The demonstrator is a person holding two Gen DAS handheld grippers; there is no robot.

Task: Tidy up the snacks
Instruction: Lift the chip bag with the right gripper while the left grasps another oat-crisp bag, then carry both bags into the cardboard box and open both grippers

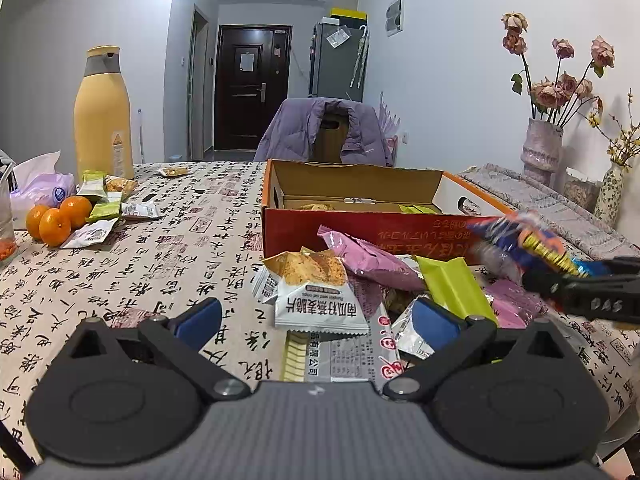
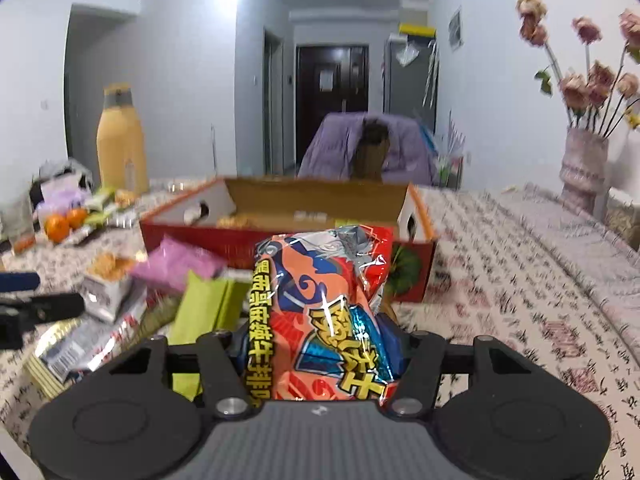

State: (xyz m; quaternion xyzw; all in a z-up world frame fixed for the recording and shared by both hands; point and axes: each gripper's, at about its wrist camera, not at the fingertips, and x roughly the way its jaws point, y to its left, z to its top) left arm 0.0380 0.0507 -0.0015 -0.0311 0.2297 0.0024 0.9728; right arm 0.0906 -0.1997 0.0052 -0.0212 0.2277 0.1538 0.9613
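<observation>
Nearest the right wrist camera, the right tongs (image 2: 320,356) had their jaws about half open and pressed on both sides of a glossy orange, red and blue snack bag with yellow lettering (image 2: 320,304), which stood upright between them, lifted above the desk (image 2: 520,280) in front of the box. No earlier picture shows how the jaws came there.

The left tongs (image 1: 316,316) stood wide open and held nothing, their blue pads (image 1: 200,320) either side of a loose heap of packets: a white crisp packet with an orange top (image 1: 316,292), a pink foil bag (image 1: 368,260) and a lime-green pouch (image 1: 456,288).

Behind the heap sat an open cardboard box with a red front wall and orange rim (image 1: 304,228), its flaps up. Inside it a few snacks lay on the floor: something pale and crumbly toward the left, a green packet toward the right. Most of its floor was bare.

At the desk's left edge were three oranges (image 1: 56,216), small packets, and a tall yellow flask (image 1: 104,112). The patterned cloth between that group and the box lay open, as did the desk to the right of the box. A vase of dried roses (image 1: 540,152) stood at the far right corner.
</observation>
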